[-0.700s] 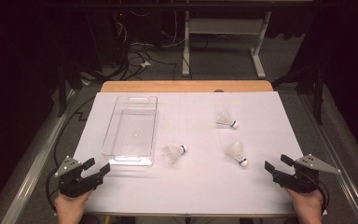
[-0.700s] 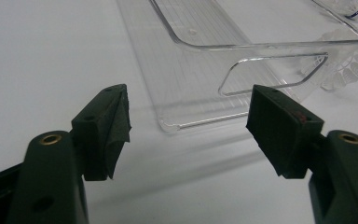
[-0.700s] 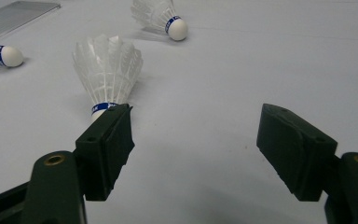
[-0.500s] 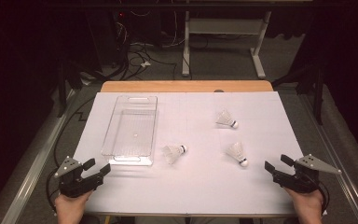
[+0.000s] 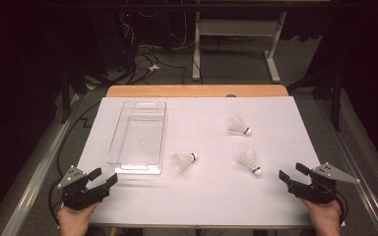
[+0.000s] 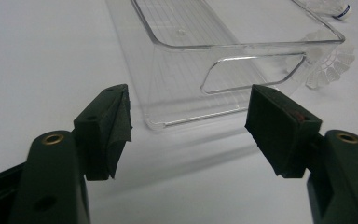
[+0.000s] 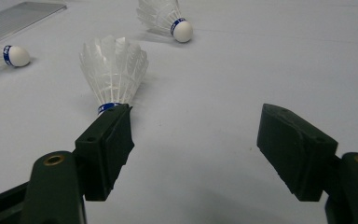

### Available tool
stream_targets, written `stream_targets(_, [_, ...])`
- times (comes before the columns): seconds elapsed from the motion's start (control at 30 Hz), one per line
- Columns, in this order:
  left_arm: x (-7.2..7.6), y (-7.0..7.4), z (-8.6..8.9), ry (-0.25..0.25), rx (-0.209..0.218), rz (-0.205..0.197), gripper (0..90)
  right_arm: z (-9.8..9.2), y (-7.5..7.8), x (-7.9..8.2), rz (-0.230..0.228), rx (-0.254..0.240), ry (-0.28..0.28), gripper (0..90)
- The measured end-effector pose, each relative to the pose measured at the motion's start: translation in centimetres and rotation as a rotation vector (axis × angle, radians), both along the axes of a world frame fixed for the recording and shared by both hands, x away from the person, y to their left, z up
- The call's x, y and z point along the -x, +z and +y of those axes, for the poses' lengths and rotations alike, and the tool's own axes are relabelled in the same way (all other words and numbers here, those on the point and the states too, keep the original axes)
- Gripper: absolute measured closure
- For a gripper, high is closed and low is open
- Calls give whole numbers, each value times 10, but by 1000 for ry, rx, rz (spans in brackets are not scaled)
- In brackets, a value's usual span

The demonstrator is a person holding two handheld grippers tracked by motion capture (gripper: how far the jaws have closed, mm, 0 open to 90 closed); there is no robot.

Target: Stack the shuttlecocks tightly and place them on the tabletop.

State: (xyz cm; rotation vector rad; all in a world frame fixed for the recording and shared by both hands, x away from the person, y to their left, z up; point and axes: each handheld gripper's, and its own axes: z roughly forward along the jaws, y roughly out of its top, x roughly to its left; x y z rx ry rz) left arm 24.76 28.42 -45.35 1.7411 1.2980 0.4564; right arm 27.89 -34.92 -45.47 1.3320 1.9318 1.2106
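Observation:
Three white shuttlecocks lie on the white table sheet: one (image 5: 184, 160) just right of the clear tray, one (image 5: 251, 161) nearer the right side, one (image 5: 239, 126) farther back. The clear plastic tray (image 5: 139, 132) stands at the left with nothing in it. My left gripper (image 5: 102, 177) rests open at the front left corner, its jaws facing the tray's near end wall (image 6: 233, 74). At the front right, my right gripper (image 5: 291, 171) is open too. The nearest shuttlecock (image 7: 113, 70) lies just beyond its left jaw, and two others (image 7: 165, 16) (image 7: 2, 53) lie farther off.
The sheet (image 5: 211, 196) covers a wooden tabletop (image 5: 197, 91) whose far edge shows bare. Behind the table are a white metal stand (image 5: 236, 44) and cables on the floor (image 5: 142, 59). A rail (image 5: 34, 177) runs along the table's left side.

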Motion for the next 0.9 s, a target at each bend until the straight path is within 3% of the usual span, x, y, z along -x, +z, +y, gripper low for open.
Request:
stream_targets(0.13, [2,2,-5,-8,-32,-7,315,0,0,0,-3,1,1,269])
stream_targets(0.53, [14,5,-15,-36,-23,-25,318,1,0,0,-1,0,0,266])
stream_targets(0.9, [13,6,-29,-90,-21,-24,322,2,0,-1,3,5,4,265])
